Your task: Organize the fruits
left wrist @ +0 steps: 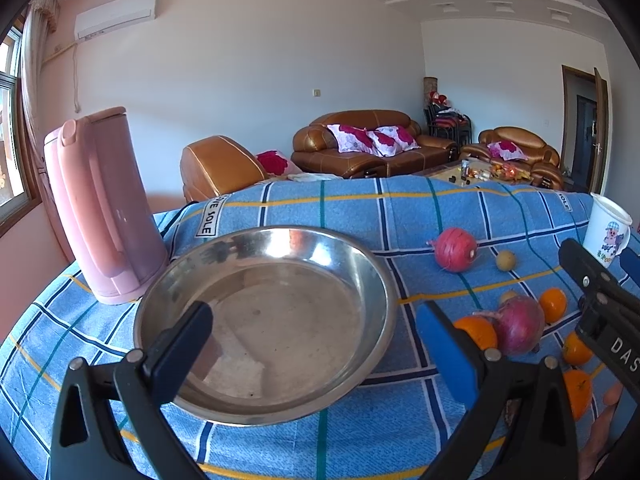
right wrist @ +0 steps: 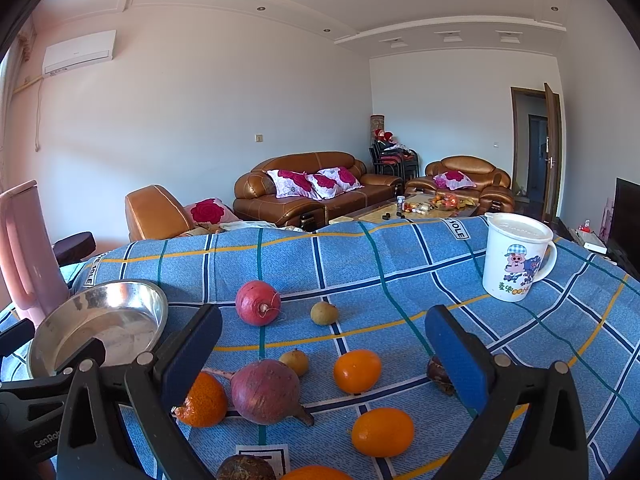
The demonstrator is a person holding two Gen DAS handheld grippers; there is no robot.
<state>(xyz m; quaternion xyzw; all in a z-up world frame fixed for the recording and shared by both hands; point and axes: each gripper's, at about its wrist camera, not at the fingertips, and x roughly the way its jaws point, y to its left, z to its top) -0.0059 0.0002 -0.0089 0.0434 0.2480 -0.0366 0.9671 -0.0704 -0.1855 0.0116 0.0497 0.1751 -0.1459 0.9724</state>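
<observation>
Right wrist view showed the right gripper (right wrist: pixel 324 344) spread wide and empty above oranges (right wrist: pixel 357 371) on the blue cloth (right wrist: pixel 400 264); the left gripper (left wrist: pixel 314 340), also apart, hung over the steel bowl (left wrist: pixel 376 280). Oranges looked firm, light (likely slippery); best pinched across the middle.

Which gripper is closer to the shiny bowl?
Left. The left gripper hovers right at the bowl, its open jaws either side of the near rim. The right gripper is off to the bowl's right, over the oranges.
</observation>
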